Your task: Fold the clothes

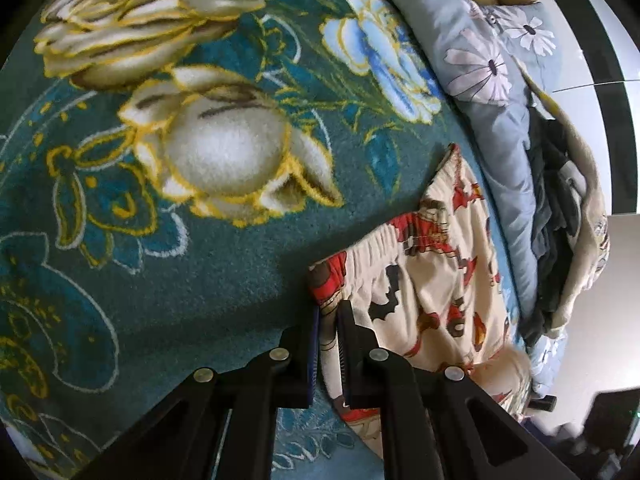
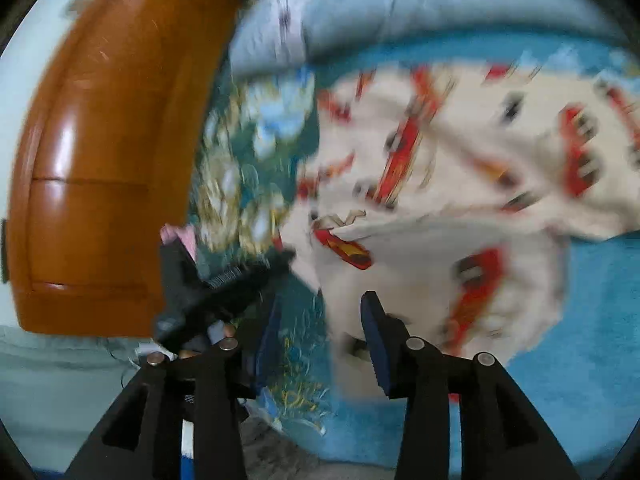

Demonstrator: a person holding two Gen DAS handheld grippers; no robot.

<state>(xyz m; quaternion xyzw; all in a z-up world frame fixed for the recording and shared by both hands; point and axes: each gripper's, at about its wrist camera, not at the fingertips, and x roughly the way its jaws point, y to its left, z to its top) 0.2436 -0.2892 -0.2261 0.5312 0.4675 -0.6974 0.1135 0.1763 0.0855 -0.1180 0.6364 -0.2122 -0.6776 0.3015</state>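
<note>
One cream car-print garment [image 1: 432, 280], rumpled on the teal floral blanket [image 1: 192, 248]: left gripper [image 1: 328, 344] pinching its elastic edge, right gripper [image 2: 320, 340] gaping, empty; folding incomplete.

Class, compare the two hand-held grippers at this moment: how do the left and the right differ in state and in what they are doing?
The left hand-held gripper is nearly closed, pinching the waistband edge of the cream car-print garment; the right hand-held gripper is open and holds nothing. The left view is sharp, the right view motion-blurred. Both have black frames with blue-padded fingers and point at that garment on the floral blanket.
</note>
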